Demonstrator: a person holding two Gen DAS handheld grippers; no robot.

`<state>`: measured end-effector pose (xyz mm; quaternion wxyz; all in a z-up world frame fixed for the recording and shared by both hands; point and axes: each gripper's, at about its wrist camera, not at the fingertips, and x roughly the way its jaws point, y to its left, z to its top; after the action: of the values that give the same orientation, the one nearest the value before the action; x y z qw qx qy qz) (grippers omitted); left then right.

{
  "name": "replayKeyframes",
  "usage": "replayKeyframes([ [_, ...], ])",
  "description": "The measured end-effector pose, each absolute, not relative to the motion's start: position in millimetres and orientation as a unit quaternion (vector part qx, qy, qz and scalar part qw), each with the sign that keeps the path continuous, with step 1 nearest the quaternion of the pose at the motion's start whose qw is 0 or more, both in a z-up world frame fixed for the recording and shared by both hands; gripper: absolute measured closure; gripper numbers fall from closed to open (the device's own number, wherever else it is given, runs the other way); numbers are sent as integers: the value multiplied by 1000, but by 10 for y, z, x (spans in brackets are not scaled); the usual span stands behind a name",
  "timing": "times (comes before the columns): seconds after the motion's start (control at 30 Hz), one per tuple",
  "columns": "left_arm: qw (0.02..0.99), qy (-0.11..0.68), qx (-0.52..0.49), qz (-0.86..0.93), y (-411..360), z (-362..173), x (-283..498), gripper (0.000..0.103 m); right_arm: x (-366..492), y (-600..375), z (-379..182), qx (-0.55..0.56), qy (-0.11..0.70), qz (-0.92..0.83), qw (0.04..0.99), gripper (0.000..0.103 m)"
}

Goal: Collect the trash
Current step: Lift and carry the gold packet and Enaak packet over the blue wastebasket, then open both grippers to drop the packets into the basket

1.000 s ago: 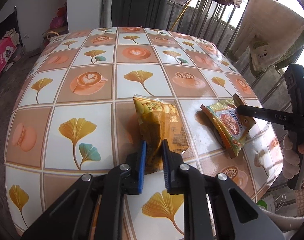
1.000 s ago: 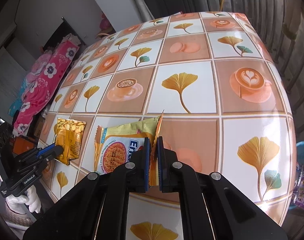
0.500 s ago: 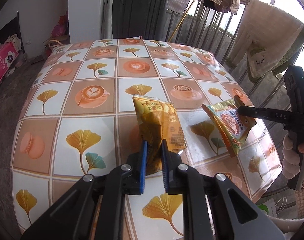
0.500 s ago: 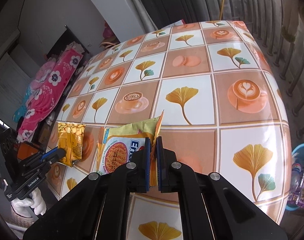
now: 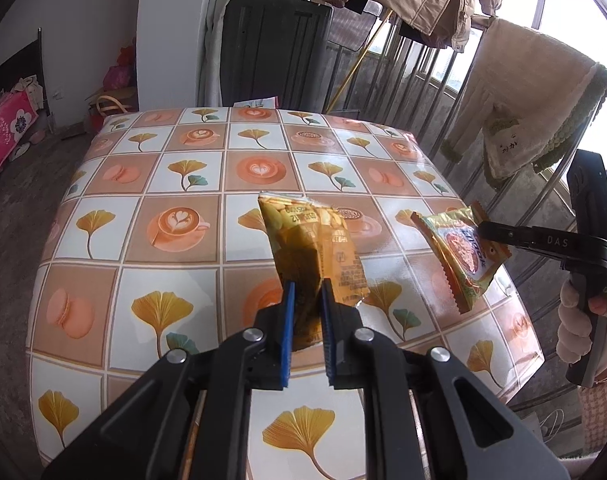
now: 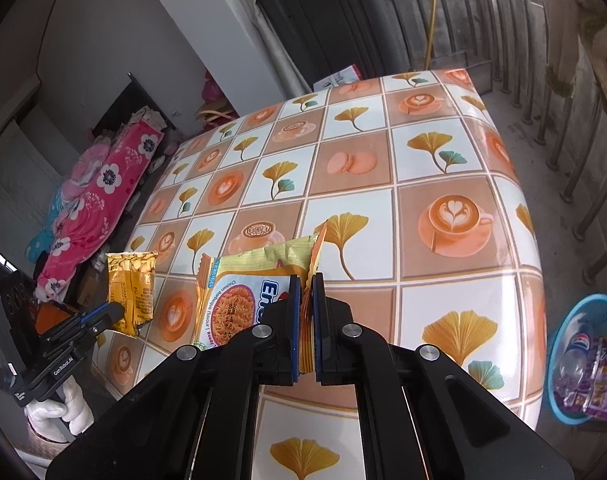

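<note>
My left gripper (image 5: 305,304) is shut on an orange-yellow snack packet (image 5: 311,248) and holds it up above the table. It also shows in the right wrist view (image 6: 131,292), held by the left gripper (image 6: 117,312). My right gripper (image 6: 306,300) is shut on the edge of a yellow instant-noodle packet (image 6: 239,300), lifted off the table. In the left wrist view the noodle packet (image 5: 461,256) hangs from the right gripper (image 5: 481,234) at the right.
The table (image 5: 175,264) has a glossy cloth with coffee cups and ginkgo leaves. A blue basket (image 6: 583,360) with wrappers and a bottle stands on the floor at the table's right. Metal railings (image 6: 583,160) with a hanging towel (image 5: 543,128) lie beyond.
Both grippers have risen and pulled back with their packets, which now hang clear above the table. More of the table and room shows.
</note>
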<state>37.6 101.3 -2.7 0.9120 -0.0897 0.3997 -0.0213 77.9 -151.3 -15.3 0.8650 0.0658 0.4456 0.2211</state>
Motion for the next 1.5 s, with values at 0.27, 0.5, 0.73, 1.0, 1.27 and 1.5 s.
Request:
replayKeyframes([
  [0.27, 917, 390, -73, -43, 819, 89, 514, 93, 772, -1761, -80, 84, 433, 209, 873, 99],
  [0.5, 922, 371, -56, -99, 527, 314, 741, 93, 738, -2275, 177, 98, 407, 165, 893, 99],
  [0.73, 908, 351, -22, -226, -281, 570, 1180, 93, 468, -3184, 494, 88, 382, 49, 919, 99],
  [1.0, 836, 403, 4, -373, -1615, 395, 1636, 93, 120, -4234, 130, 125, 408, -89, 900, 99],
  [1.27, 752, 483, 44, -447, -3096, -86, 2047, 93, 96, -5060, -590, 199, 452, -196, 847, 98],
  [1.5, 701, 537, 85, -461, -4182, -826, 2196, 71, 276, -5702, -1301, 278, 480, -242, 796, 72],
])
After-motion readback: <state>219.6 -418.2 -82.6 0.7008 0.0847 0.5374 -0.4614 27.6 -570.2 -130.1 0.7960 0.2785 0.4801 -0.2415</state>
